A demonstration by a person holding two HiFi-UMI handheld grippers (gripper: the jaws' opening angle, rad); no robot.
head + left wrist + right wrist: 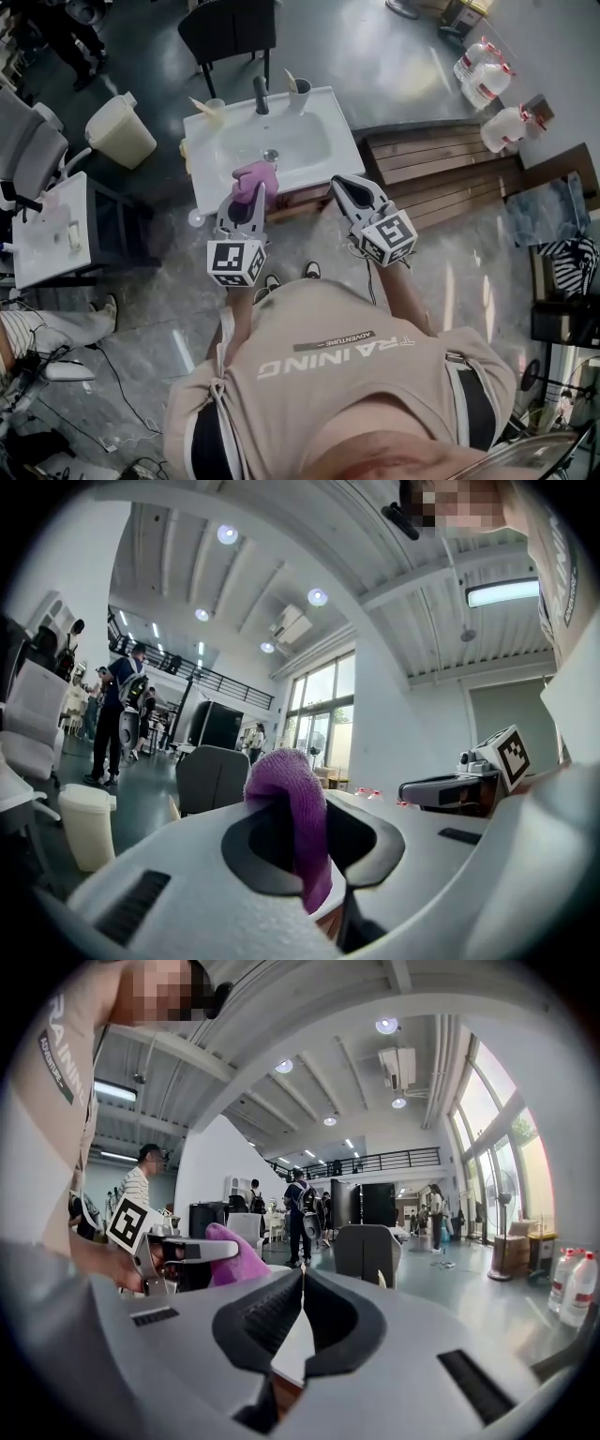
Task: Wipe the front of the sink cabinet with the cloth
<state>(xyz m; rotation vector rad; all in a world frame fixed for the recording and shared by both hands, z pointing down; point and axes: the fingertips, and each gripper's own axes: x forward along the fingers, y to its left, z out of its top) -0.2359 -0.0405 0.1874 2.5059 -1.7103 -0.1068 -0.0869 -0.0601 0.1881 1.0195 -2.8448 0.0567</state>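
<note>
A purple cloth (pixel 253 176) sticks out of my left gripper (pixel 255 190), which is shut on it just above the front edge of the white sink (pixel 272 141). In the left gripper view the cloth (pixel 292 808) is pinched between the jaws. My right gripper (pixel 339 184) is shut with nothing in it, held beside the left one near the sink's right front corner. Its jaws meet in the right gripper view, where the right gripper (pixel 301 1279) points across the sink and the cloth (pixel 230 1252) shows at left. The cabinet front below the sink is mostly hidden.
A black faucet (pixel 261 96) and two cups (pixel 302 86) stand at the sink's back. A wooden bench (pixel 441 169) lies to the right, a bin (pixel 120 129) and a small white table (pixel 52 230) to the left. Water jugs (pixel 487 80) sit far right. People stand in the hall.
</note>
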